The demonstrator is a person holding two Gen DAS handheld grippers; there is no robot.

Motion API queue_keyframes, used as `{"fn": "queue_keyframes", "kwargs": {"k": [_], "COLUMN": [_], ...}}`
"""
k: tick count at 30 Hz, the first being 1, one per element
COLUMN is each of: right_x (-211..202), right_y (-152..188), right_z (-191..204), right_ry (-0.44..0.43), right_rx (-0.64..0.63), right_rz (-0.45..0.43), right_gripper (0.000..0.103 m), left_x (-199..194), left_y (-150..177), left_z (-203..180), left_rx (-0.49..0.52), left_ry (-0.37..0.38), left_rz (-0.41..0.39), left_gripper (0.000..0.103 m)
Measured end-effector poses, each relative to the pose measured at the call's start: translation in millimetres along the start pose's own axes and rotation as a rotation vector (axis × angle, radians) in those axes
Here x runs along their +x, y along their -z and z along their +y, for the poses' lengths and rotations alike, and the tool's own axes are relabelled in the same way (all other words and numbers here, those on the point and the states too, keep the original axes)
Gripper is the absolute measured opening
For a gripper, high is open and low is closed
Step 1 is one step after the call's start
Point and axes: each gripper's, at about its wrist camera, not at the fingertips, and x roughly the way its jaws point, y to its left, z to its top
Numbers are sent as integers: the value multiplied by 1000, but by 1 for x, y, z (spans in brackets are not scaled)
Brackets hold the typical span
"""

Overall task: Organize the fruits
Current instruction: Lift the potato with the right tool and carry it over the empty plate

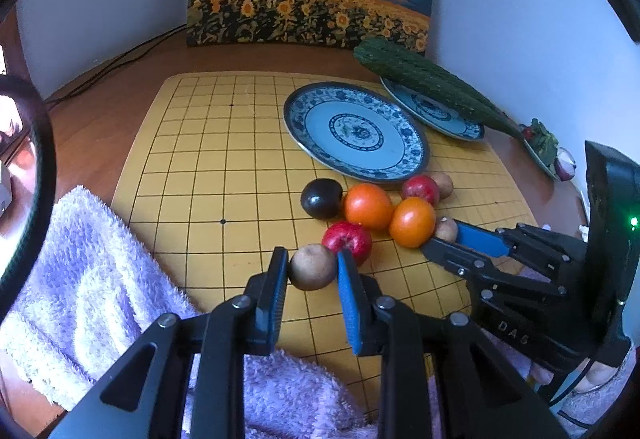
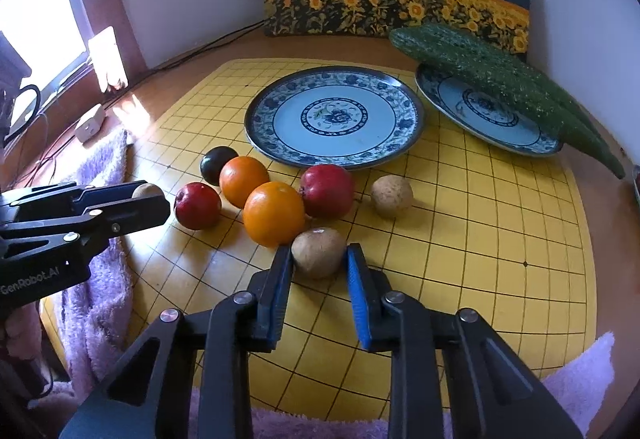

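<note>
Two grippers are each clamping a brown fruit on the yellow board point(image 2: 480, 239): left gripper point(image 1: 313, 267) on one brown fruit point(image 1: 313, 266), right gripper point(image 2: 319, 254) on another point(image 2: 318, 251). Both should be lifting straight up, clearing the oranges point(image 2: 274, 213), then carrying toward the empty plate point(image 2: 334, 119) beyond.

Glossy glazed plate point(image 2: 260, 127); fluffy cloth towel point(image 1: 100, 279); matt brown fruit point(image 2: 318, 253).

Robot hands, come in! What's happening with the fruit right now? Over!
Left gripper shut on a brown round fruit. Right gripper shut on another brown fruit. Big blue-patterned plate bare. Nothing blocking.
</note>
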Motion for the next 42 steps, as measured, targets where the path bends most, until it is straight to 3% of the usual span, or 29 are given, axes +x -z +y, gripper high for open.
{"fn": "queue_keyframes", "kwargs": {"k": [10, 25, 33, 42], "right_x": [-19, -31, -16, 16], "right_y": [-7, -51, -78, -97], "right_z": [-6, -20, -32, -47], "right_ry": [-16, -20, -28, -79], "right_rx": [10, 15, 36, 74], "right_rz": [-44, -47, -4, 26], "right_gripper": [28, 28, 28, 28], "left_x": [-3, 2, 25, 67], "left_y": [-16, -66, -88, -112], "left_z": [-13, -16, -26, -22], "left_rx": [16, 39, 88, 49], "left_ry": [34, 33, 17, 47], "left_rz": [-12, -55, -38, -4], "left_gripper": [26, 26, 26, 26]}}
